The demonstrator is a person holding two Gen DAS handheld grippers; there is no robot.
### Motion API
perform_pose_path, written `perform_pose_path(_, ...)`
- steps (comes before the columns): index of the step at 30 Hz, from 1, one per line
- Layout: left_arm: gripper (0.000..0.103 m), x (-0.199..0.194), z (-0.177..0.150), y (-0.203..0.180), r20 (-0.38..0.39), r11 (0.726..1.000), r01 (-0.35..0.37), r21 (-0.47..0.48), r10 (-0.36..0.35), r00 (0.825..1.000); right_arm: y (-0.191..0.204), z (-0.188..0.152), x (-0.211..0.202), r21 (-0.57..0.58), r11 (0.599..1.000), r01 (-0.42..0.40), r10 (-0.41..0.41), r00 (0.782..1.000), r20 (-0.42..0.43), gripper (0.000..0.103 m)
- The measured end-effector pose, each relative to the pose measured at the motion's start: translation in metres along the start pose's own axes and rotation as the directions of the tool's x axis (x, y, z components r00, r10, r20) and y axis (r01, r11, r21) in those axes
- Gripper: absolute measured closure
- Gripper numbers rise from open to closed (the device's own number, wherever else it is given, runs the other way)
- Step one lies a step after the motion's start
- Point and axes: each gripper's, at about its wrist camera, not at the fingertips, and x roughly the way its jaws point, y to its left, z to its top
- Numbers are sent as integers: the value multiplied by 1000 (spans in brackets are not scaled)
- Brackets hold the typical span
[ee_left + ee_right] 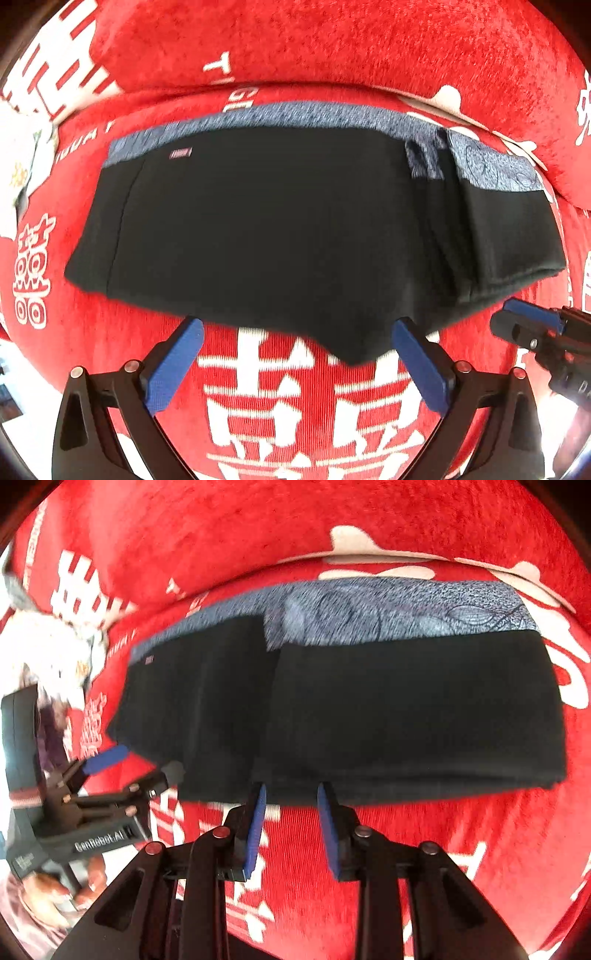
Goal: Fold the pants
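On the red velvety cover [332,44] with white characters, which fills both views, black pants [258,221] lie as a compact flat stack, so folding looks mostly done. Blue-grey patterned band [314,114] runs along the far edge. Right part is doubled over: layered edges and a vertical fold seam show there, and the right wrist view shows the right section sitting on top of the left one. Near edge isn't clean: a pointed flap of black cloth hangs toward the camera in the left wrist view, past the otherwise straight hem.

Judgement: at most one more fold or just a tidy-up of that flap remains; can't tell whether another halving is intended.

White fluffy item at the left edge [48,646], not involved.

Left gripper [295,362]: jaws wide apart, nothing between them, tips just short of the near hem, flap between them but not pinched. Right gripper [291,805]: blue pads [256,830] partly apart with a clear gap, empty, tips at the near edge of the stack, not gripping cloth. A hand [55,890] shows at lower left, holding the left gripper's body.
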Motion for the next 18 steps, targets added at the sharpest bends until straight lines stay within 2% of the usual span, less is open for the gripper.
perform_pose_path(1, 0, -2, -4, 2, -12, 1000, -2, -4, 2, 1000, 3, -4, 0, -4, 1000, -2, 2, 1000, -12, 64)
perform_pose_path(2, 0, -2, -5, 1, -25, 1000, -10, -5, 10, 1000, 5, -10, -1, -2, 1000, 3, -3, 1000, -21, 46)
perform_pose_path(3, 0, -3, -9, 1, -35, 1000, -20, -7, 20, 999, 7, -14, 1, 4, 1000, 21, -21, 999, -39, 36)
perform_pose_path(7, 0, -11, -22, 7, -57, 1000, -28, -15, 27, 998, 10, -35, -5, 3, 999, 40, -40, 996, -78, 35)
perform_pose_path(9, 0, -14, -30, 15, -67, 999, -24, -26, 23, 998, 13, -42, -5, 3, 998, 60, -59, 994, -97, 27)
perform_pose_path(11, 0, -15, -35, 21, -84, 999, -16, -30, 13, 996, 15, -48, -8, 5, 997, 73, -72, 992, -106, 24)
perform_pose_path(14, 0, -14, -40, 34, -94, 998, -14, -58, 9, 996, 22, -48, -9, -12, 993, 116, -116, 986, -115, 24)
perform_pose_path(18, 0, -12, -47, 55, -93, 994, -17, -112, 6, 996, 39, -35, -15, -82, 986, 145, -151, 985, -81, 24)
